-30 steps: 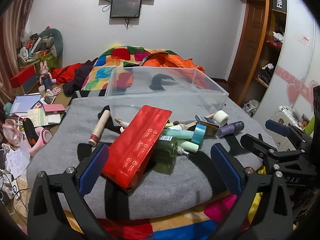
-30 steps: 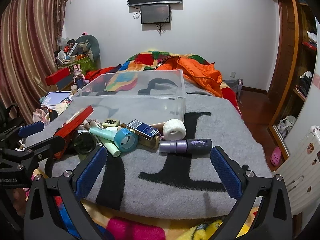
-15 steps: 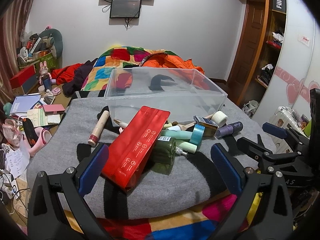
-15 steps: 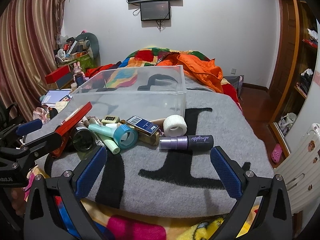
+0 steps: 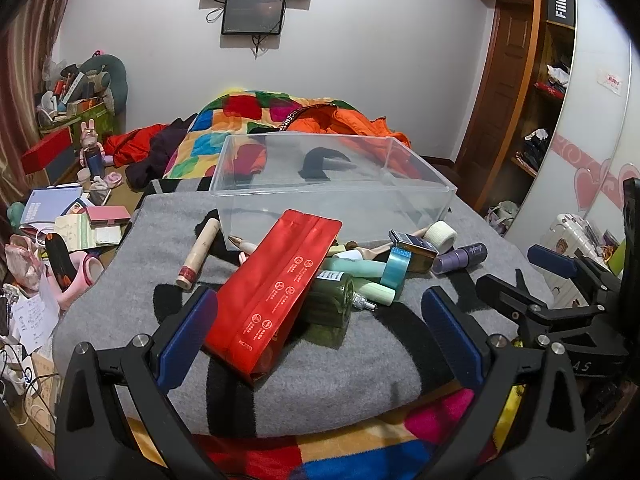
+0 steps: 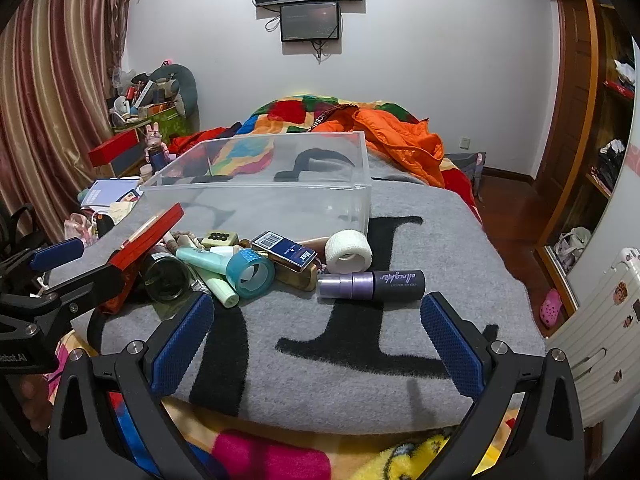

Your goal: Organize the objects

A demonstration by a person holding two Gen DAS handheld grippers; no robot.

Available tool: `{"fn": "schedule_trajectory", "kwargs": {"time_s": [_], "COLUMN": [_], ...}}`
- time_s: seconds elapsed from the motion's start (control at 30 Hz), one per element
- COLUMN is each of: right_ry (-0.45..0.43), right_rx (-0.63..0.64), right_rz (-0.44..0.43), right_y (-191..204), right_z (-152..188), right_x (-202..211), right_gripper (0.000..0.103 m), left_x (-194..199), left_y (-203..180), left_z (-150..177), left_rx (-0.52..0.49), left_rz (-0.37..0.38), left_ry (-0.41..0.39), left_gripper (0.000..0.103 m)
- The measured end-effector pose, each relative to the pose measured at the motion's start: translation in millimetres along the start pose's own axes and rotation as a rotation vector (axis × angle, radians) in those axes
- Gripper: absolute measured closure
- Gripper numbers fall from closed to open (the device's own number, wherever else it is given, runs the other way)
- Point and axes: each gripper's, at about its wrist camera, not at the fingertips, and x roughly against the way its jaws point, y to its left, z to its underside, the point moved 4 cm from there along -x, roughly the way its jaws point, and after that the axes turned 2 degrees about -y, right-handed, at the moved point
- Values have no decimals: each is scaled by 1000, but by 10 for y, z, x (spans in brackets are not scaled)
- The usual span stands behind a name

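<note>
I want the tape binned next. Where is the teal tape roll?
In the right wrist view the teal tape roll stands on edge on the grey blanket, left of centre, between the mint tube and the dark blue box.

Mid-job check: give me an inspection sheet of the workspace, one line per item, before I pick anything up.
Surface: grey blanket with black lettering, spread on a bed.
Job's things: clear bin empty; red pouch, green bottle, teal tape roll, white tape roll, purple spray bottle, blue box and tubes piled in front of it.
Clutter: books and papers beside the bed.
Grippers: left gripper and right gripper both open, holding nothing.
Cables: dangling below the wall screen.
Surroundings: curtain, wardrobe shelves.
</note>
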Motion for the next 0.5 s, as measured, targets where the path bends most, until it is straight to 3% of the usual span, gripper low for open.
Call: {"fn": "schedule_trajectory", "kwargs": {"time_s": [0.5], "right_ry": [-1], "right_rx": [-8], "right_rz": [-18], "right_y": [-8], "right_z": [-9], "right_x": [-15], "right_gripper": [0], "left_x": [-59], "left_y": [1], "left_z": [8], "left_rx": [16], "left_rz": [21], "left_ry": [26], "left_gripper": [0]}}
